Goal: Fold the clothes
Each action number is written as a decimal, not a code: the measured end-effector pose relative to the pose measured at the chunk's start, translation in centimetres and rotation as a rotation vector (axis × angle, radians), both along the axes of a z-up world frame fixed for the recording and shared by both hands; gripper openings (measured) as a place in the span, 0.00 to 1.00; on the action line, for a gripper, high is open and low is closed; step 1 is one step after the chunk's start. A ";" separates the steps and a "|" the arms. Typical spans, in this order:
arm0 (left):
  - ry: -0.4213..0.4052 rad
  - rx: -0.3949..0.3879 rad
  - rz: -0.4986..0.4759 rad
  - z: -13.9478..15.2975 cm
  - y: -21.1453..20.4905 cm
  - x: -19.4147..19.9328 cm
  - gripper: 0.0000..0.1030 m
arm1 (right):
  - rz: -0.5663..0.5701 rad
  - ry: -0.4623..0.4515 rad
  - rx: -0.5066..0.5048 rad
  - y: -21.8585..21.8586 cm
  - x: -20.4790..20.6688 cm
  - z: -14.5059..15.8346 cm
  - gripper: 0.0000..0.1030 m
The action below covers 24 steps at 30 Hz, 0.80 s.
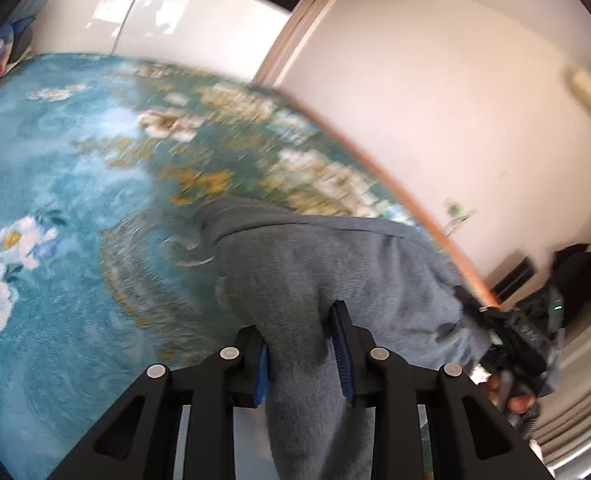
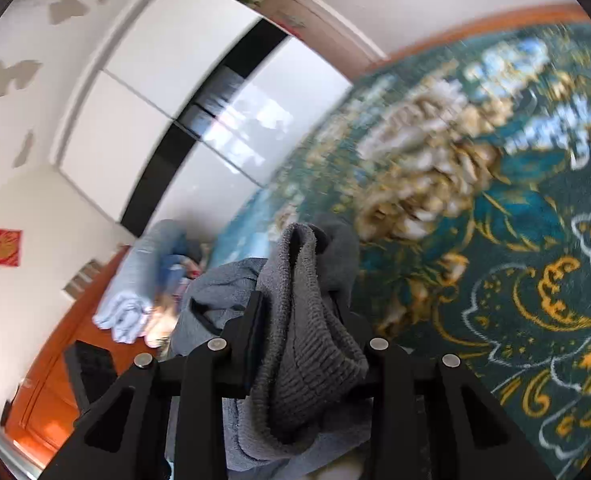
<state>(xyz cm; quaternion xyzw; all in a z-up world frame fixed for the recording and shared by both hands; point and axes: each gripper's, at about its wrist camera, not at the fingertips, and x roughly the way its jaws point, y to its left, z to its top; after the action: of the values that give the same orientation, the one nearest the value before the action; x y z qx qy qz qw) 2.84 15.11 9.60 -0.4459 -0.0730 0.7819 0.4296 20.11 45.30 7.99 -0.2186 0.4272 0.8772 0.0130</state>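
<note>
One grey knit garment, soft, limp, moderately thick; it drapes and bunches, so likely light but stretch-prone. Left gripper: pads pinched on a gathered fold, cloth trailing ahead and rightward over the floral carpet. Right gripper: jaws clamped on the ribbed hem, bulk sagging below. Best hold, by judgement: hems or seams, not loose mid-cloth.

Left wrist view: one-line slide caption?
Left gripper clamps grey garment above blue floral carpet, right gripper alongside.
</note>
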 end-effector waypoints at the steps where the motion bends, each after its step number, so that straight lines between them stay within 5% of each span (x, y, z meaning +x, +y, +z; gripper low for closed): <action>1: -0.035 -0.046 0.010 -1.5 0.3 -0.7 0.28 | -0.009 -0.042 -0.007 0.3 -0.4 -1.1 0.33; 6: -0.113 -0.082 0.043 -4.2 -1.5 -1.4 0.30 | -0.046 -0.144 -0.035 1.3 0.1 -3.8 0.42; 8: -0.066 -0.086 0.069 -2.9 -2.4 -0.8 0.31 | -0.084 -0.137 0.003 1.4 1.1 -2.6 0.42; 10: 0.002 -0.091 0.066 -1.4 -2.5 0.5 0.43 | -0.123 -0.120 0.126 0.2 2.2 0.1 0.42; 14: 0.105 -0.106 -0.033 0.2 -0.9 4.4 0.54 | -0.048 -0.061 0.260 -3.9 2.7 3.0 0.43; 19: 0.093 -0.223 -0.122 -3.6 2.2 6.5 0.56 | 0.065 -0.189 0.289 -6.3 -0.2 -0.8 0.44; 22: 0.122 -0.261 -0.091 -4.4 2.2 7.3 0.56 | 0.067 -0.250 0.191 -5.6 -0.8 -3.8 0.39; 24: 0.157 -0.277 -0.073 -4.2 1.8 8.2 0.61 | 0.036 -0.220 0.208 -6.4 0.7 -2.6 0.43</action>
<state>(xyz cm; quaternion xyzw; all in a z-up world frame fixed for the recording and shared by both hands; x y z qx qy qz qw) 11.05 16.93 5.36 -0.4406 0.0858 0.8008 0.3965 20.81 38.89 5.34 -0.3185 0.3261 0.8876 0.0664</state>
